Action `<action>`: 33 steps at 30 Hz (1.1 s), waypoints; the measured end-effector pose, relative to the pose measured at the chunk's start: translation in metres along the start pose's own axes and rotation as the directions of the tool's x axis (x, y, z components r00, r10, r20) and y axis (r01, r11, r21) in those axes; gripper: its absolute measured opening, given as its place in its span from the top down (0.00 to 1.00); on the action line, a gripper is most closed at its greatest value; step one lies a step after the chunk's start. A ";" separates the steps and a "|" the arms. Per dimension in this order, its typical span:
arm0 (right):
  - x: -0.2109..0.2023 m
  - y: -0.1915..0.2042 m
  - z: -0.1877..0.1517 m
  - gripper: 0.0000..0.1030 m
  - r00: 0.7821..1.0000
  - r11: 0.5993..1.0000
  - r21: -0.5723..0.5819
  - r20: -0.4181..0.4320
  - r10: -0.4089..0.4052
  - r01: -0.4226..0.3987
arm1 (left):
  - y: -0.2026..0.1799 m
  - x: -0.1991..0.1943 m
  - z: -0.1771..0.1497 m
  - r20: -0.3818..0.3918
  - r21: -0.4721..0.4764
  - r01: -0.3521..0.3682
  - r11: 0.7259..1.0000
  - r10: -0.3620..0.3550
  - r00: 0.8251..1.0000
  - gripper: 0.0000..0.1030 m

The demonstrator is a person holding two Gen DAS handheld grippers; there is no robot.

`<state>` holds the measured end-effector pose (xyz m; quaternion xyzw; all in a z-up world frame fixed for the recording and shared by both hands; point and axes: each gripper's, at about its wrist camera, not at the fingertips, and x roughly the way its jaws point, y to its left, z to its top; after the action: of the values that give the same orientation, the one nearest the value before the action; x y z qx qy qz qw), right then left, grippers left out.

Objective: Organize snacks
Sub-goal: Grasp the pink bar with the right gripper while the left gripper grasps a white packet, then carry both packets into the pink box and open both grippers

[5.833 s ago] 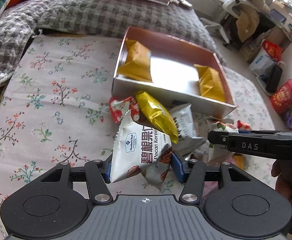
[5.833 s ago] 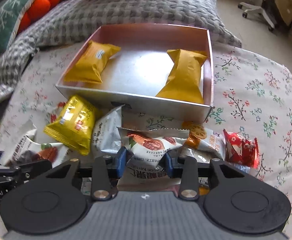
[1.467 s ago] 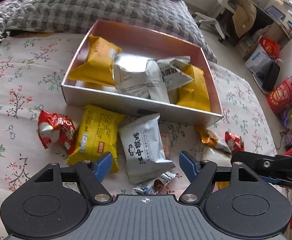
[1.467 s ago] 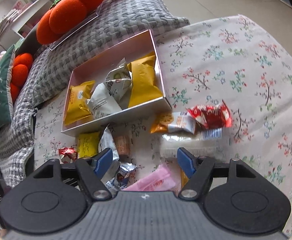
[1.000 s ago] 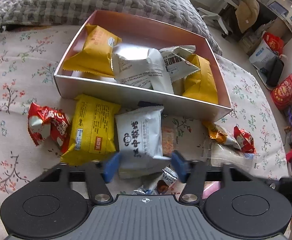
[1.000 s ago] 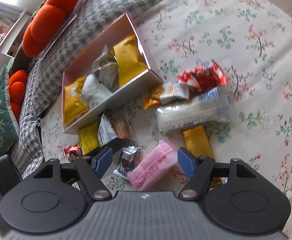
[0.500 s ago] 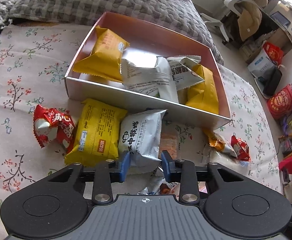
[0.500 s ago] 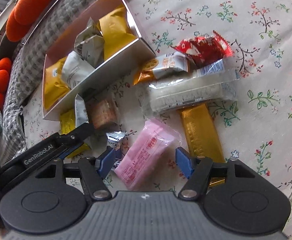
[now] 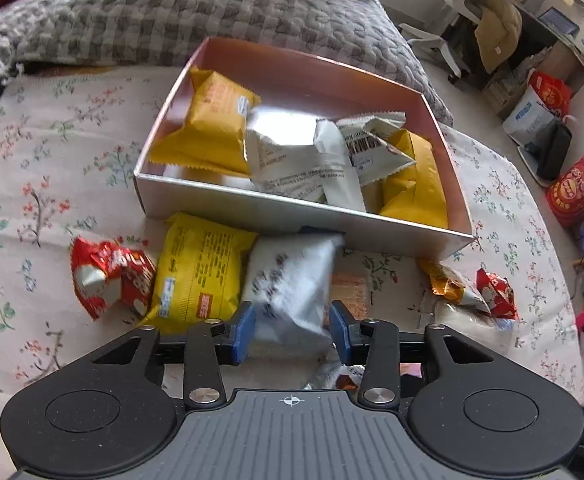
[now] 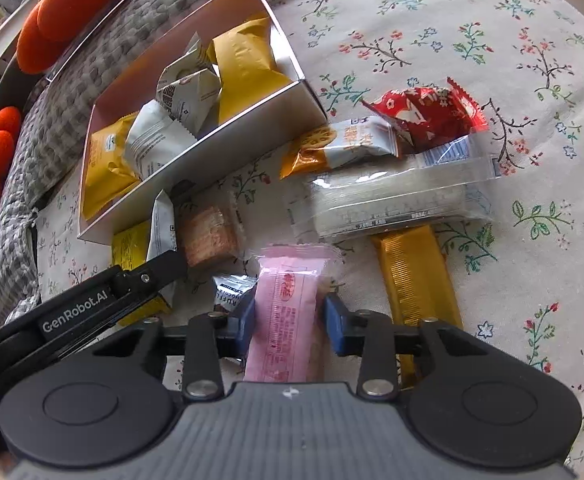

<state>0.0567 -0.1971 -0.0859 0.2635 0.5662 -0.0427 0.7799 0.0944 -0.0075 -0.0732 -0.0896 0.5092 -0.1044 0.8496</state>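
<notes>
Left claw (image 9: 292,332): your jaws are spreading around the blurred white packet (image 9: 292,284), lower centre.
Right claw (image 10: 288,328): your jaws are closing on the pink packet (image 10: 288,312), lower centre.
Box (image 9: 276,208): mid-frame, just beyond the white packet, holding yellow and white packets.

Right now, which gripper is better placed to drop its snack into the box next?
Left gripper: opening jaws straddle the white packet beside the box. Right gripper, closing around the pink packet, sits farther off.
</notes>
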 end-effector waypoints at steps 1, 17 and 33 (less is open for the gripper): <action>-0.001 0.001 0.001 0.70 1.000 1.000 -0.006 0.009 -0.006 0.006 | 0.000 -0.001 0.000 0.005 0.010 -0.011 1.000 0.011 1.000 0.57; -0.047 0.003 0.017 0.72 0.985 0.998 -0.045 0.161 0.060 -0.054 | -0.008 0.023 0.002 0.024 0.109 0.005 0.994 -0.007 1.000 0.41; -0.054 0.001 0.025 0.72 0.979 0.996 -0.054 0.189 0.075 -0.066 | -0.004 0.014 0.003 -0.028 0.025 0.113 0.993 -0.112 0.993 0.58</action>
<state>0.0592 -0.2202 -0.0316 0.2595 0.4799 -0.0267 0.8376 0.1029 -0.0147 -0.0829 -0.1054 0.5129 -0.1600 0.8368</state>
